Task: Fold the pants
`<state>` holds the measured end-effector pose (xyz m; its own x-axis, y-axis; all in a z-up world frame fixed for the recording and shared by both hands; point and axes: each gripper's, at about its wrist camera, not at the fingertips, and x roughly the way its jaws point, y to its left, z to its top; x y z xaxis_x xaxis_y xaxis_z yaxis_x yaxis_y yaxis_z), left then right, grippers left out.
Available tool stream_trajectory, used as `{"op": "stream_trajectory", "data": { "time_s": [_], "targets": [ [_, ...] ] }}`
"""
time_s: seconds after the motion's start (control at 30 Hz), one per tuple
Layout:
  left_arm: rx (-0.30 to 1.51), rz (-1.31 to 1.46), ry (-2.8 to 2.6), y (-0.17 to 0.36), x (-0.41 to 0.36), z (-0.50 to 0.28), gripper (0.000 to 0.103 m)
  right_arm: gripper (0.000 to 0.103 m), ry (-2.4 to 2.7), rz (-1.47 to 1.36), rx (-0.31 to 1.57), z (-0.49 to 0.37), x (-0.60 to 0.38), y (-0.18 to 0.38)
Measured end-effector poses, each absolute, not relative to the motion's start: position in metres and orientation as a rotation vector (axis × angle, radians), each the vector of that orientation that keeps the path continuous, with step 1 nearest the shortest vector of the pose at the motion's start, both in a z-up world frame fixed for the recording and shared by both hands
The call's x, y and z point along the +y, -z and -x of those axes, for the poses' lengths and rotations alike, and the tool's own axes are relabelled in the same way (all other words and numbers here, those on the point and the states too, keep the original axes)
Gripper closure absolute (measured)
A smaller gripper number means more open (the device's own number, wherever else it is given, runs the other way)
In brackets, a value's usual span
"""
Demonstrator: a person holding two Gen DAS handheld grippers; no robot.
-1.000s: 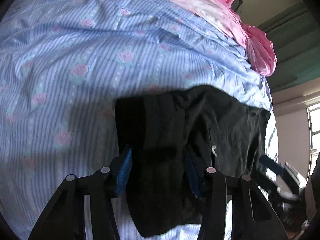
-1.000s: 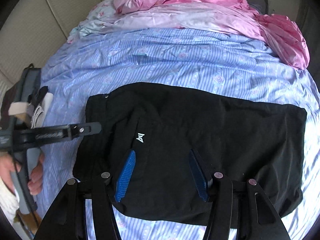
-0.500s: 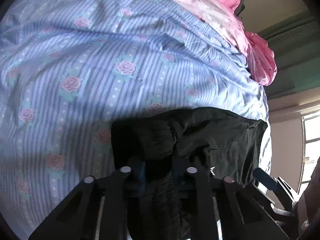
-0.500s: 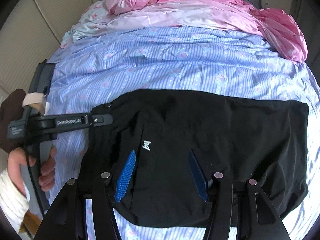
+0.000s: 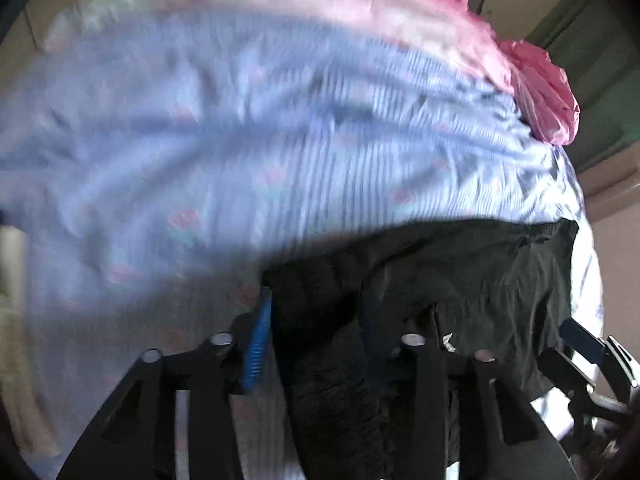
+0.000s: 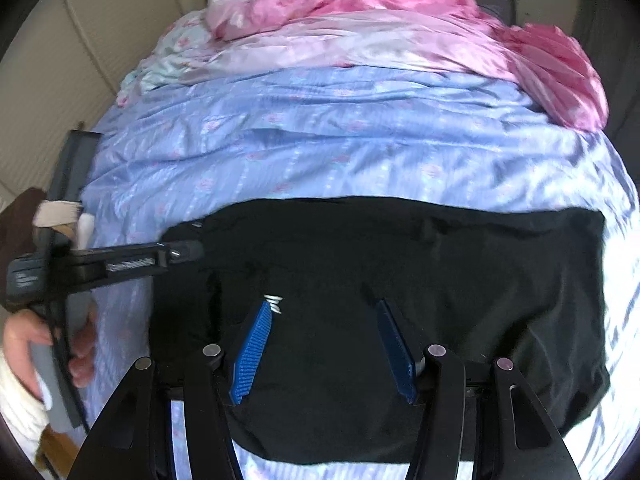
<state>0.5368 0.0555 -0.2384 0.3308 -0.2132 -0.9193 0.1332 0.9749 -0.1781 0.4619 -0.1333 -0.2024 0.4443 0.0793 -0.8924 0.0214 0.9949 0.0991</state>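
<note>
Black pants (image 6: 400,280) lie folded lengthwise across the near part of the bed, with a small white logo near their left end. In the blurred left wrist view my left gripper (image 5: 316,340) has its jaws apart, and bunched waistband cloth of the pants (image 5: 480,280) lies between them. It also shows in the right wrist view (image 6: 188,250) at the pants' left end. My right gripper (image 6: 324,344) is open and empty, hovering over the pants' near edge.
A blue striped floral bedsheet (image 6: 320,140) covers the bed. Crumpled pink bedding (image 6: 360,4) is piled at the far end and far right. A padded beige wall (image 6: 40,60) runs along the left side. The person's left hand (image 6: 24,336) shows at left.
My left gripper closed on the waistband half a second ago and has its jaws apart now, having lifted and moved. The pants' left end has shifted right. My right gripper stayed open.
</note>
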Motion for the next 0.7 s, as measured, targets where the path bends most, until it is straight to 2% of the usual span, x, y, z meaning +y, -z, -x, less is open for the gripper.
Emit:
{"op": "stream_trajectory", "data": {
  "time_s": [0.07, 0.17, 0.2, 0.23, 0.3, 0.47, 0.7],
  "targets": [
    [1.110, 0.015, 0.211, 0.207, 0.050, -0.520, 0.042, 0.047, -0.008, -0.138, 1.093, -0.450, -0.155, 0.196],
    [1.055, -0.010, 0.278, 0.170, 0.036, -0.495, 0.040, 0.047, 0.039, -0.179, 1.056, -0.429, -0.190, 0.185],
    [1.048, -0.006, 0.311, 0.162, 0.028, -0.486, 0.040, 0.045, 0.064, -0.202, 1.039, -0.417, -0.209, 0.180],
    [1.042, -0.007, 0.337, 0.155, 0.018, -0.477, 0.040, 0.037, 0.082, -0.220, 1.026, -0.409, -0.223, 0.176],
    [1.036, 0.003, 0.380, 0.148, -0.004, -0.467, 0.040, 0.032, 0.123, -0.256, 1.002, -0.390, -0.255, 0.171],
    [1.074, -0.028, 0.503, 0.150, -0.088, -0.442, 0.040, 0.032, 0.184, -0.293, 1.005, -0.351, -0.332, 0.169],
    [1.179, -0.046, 0.620, 0.186, -0.195, -0.416, 0.040, 0.032, 0.299, -0.351, 1.017, -0.307, -0.427, 0.191]
  ]
}}
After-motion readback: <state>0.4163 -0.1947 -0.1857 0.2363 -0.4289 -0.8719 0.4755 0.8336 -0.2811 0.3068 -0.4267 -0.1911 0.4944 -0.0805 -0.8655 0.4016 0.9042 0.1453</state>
